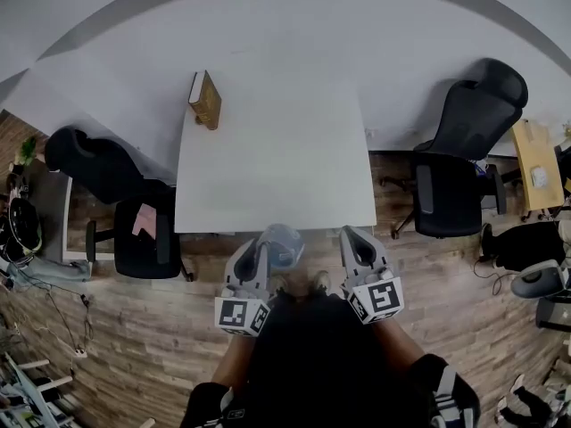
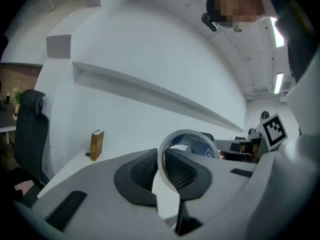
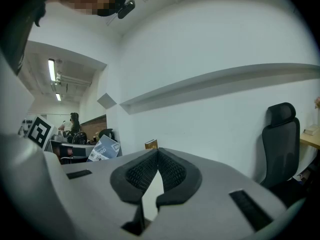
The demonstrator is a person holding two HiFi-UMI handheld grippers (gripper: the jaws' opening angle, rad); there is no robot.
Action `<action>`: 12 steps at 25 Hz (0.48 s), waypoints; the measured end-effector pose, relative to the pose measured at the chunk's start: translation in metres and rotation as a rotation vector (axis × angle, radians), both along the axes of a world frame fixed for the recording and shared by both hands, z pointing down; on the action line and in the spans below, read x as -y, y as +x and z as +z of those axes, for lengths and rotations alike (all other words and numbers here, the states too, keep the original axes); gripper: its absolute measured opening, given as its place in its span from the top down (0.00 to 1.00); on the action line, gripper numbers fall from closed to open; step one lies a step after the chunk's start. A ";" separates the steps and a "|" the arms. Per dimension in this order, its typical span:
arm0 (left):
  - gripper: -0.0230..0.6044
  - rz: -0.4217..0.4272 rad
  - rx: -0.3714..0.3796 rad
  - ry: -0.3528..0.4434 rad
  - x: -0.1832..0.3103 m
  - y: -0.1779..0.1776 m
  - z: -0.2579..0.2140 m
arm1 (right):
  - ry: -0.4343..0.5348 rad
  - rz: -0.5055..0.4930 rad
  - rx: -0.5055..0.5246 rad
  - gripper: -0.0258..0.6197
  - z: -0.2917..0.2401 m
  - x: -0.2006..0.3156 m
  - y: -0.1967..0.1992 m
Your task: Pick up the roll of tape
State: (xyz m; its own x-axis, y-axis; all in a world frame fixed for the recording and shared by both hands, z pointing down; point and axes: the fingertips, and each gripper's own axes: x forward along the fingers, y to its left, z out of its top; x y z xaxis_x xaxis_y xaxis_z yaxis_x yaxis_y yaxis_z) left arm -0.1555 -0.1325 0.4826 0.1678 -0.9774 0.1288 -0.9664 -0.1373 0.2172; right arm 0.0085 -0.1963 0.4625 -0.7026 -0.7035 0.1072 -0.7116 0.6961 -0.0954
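The left gripper's (image 2: 161,158) fingers pinch only the thin wall of the roll of tape (image 1: 283,242), held at lower centre of the head view clear of the bench (image 1: 277,150), so a jolt could twist it loose; the right gripper (image 3: 157,156) is closed on nothing.

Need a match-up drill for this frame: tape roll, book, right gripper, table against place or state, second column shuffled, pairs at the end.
Things:
1. roll of tape
2. book
3. right gripper
4. table

Place or state:
A. jaws shut, nothing between them
B. stands upright near the table's far left corner
C. white top, stands on the wood floor
D. clamped between the jaws of the left gripper, held off the table

Pairs: 1-D, 2-B, 3-A, 4-C
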 end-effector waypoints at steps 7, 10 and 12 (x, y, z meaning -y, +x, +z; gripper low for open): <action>0.86 0.006 -0.011 0.043 -0.022 -0.028 -0.013 | -0.011 0.022 0.003 0.94 0.002 -0.015 -0.027; 0.86 0.010 -0.017 0.051 -0.025 -0.035 -0.013 | -0.014 0.020 0.004 0.94 0.003 -0.019 -0.036; 0.86 0.010 -0.019 0.055 -0.027 -0.038 -0.014 | -0.015 0.012 -0.001 0.94 0.004 -0.022 -0.041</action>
State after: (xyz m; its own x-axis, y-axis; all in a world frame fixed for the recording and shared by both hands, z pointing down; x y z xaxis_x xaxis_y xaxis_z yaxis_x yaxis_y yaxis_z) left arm -0.1932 -0.1058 0.4684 0.1791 -0.9812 0.0713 -0.9607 -0.1588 0.2274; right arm -0.0326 -0.1740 0.4663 -0.6943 -0.7099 0.1185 -0.7197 0.6864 -0.1046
